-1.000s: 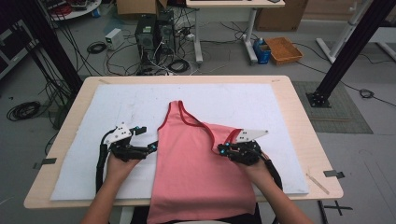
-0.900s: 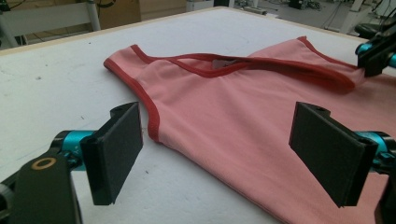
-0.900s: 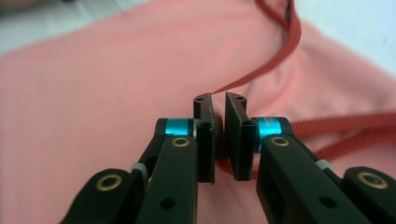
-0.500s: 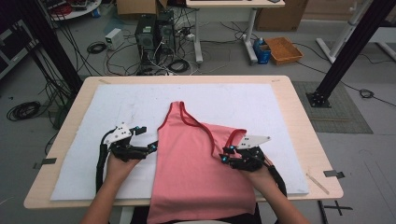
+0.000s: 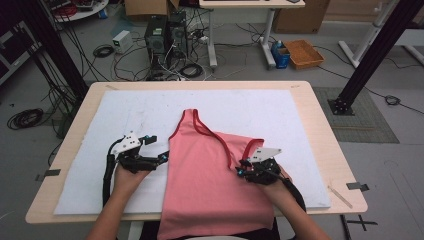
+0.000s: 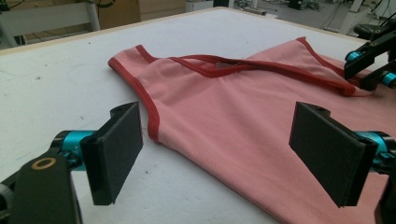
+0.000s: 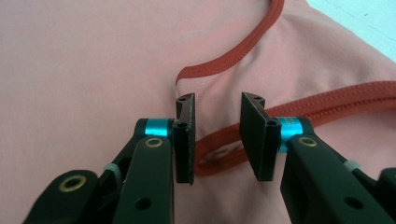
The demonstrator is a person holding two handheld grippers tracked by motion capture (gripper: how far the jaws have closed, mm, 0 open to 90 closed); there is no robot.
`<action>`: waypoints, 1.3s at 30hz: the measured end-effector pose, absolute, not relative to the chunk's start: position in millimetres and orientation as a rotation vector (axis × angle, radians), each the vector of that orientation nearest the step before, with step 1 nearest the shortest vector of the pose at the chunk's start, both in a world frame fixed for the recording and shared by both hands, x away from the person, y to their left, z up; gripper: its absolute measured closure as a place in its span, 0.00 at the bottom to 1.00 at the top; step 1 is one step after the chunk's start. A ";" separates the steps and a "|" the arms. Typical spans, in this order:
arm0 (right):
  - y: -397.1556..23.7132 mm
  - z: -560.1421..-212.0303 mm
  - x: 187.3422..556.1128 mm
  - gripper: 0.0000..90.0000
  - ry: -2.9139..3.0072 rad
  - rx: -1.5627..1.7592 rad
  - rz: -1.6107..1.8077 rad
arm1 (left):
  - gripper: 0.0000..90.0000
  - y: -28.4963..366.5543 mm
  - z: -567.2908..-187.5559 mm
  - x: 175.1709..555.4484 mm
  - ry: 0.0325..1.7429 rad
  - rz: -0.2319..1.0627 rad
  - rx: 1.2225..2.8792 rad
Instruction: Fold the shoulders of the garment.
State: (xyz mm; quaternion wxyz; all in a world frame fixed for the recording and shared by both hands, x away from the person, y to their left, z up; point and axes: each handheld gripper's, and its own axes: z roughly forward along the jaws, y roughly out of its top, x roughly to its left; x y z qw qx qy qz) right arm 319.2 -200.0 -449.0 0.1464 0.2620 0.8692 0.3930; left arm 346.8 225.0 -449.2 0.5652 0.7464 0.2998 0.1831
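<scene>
Pink top (image 5: 210, 180) lies under right tool (image 7: 217, 133), just parted; left tool (image 6: 233, 149) wide apart

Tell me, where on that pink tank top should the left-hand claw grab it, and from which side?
Probably the red-trimmed side edge of the pink tank top, approached from the white mat side. The top lies flat, so only its border offers a lip to pinch. The left gripper stands wide open right there; the right gripper, jaws just opened, straddles the trim.
</scene>
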 end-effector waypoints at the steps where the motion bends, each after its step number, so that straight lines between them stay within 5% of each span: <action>1: -200.7 -449.4 318.3 0.72 2.500 0.754 1.132 | 0.19 225.0 -449.2 346.7 0.702 0.432 1.758; 14: -218.2 -438.1 327.4 0.34 2.335 0.886 1.312 | 0.19 225.4 -449.2 347.0 0.707 0.427 1.756; 39: -285.4 -443.2 346.2 0.23 2.060 1.113 1.395 | 0.19 226.1 -449.3 348.1 0.716 0.418 1.747</action>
